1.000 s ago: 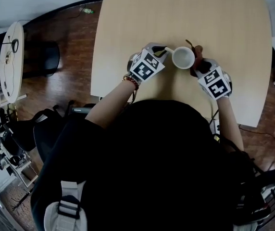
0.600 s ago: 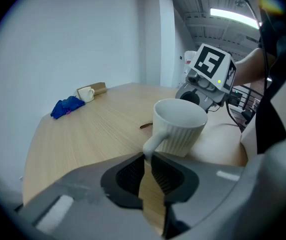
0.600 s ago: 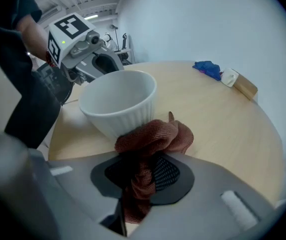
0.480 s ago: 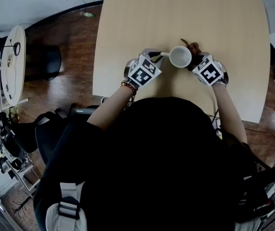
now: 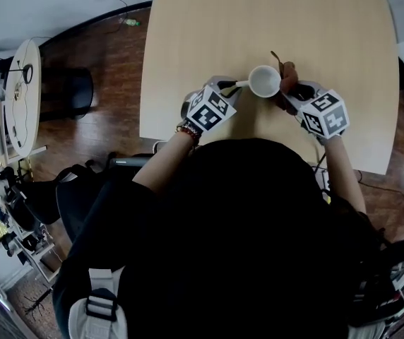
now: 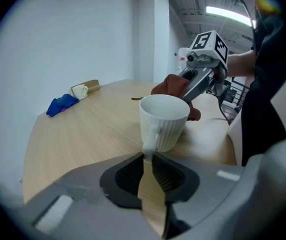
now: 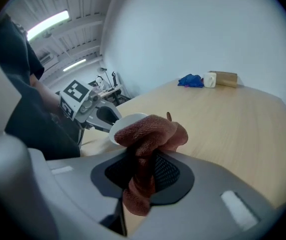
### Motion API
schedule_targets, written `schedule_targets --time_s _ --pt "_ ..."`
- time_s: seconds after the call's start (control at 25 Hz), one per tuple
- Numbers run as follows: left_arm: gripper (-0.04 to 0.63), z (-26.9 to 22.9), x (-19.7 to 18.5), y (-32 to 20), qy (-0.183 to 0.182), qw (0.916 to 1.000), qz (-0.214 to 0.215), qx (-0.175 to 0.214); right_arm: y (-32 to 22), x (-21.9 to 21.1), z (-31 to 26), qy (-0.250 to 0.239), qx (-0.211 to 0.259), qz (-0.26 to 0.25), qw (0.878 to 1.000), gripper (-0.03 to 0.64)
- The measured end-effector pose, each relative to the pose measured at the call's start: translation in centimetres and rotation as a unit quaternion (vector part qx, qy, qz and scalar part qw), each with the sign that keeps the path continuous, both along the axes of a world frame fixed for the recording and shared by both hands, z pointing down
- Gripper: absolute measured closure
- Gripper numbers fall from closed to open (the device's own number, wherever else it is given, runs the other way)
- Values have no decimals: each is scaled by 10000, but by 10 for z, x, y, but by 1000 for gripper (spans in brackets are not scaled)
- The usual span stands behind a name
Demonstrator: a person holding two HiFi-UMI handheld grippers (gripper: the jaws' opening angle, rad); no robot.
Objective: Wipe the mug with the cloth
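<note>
Pinching the mug (image 6: pixel 164 121) handle with left gripper (image 6: pixel 148 156) fingers; clamping the cloth (image 7: pixel 153 131) in right gripper (image 5: pixel 292 94) fingers, against the mug, opposite its handle.

This looks like an office or a work room, not a home. A big, pale wooden table (image 5: pixel 272 20) fills the top of the head view, the kind people sit round for a meeting. The floor (image 5: pixel 110 119) beside it is dark wood. At the left edge stands a small round table (image 5: pixel 20 97) with small things on it, and a black seat (image 5: pixel 75 87) is next to it. In the lower left corner is a jumble of gear (image 5: pixel 4 217), too small to tell apart. In the left gripper view the wall (image 6: pixel 83 44) is plain white. At the top right, a long strip light (image 6: pixel 228 14) hangs under a bare ceiling.
</note>
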State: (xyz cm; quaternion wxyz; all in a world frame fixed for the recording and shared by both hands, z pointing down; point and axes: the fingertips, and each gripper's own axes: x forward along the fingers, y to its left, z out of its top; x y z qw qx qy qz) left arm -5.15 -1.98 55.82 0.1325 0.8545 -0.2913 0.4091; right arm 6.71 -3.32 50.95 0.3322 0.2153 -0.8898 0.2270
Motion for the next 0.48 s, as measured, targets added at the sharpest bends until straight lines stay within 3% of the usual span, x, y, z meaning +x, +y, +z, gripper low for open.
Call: schedule_targets --time_s 0.16,0.48 --pt "533 0 -2 3 -103 9999 79 -31 -3 -3 7 -232 -204 283 9991 534" --pt "531 -6 -7 11 -159 9998 21 -112 -11 -10 39 3 -504 386 9980 537"
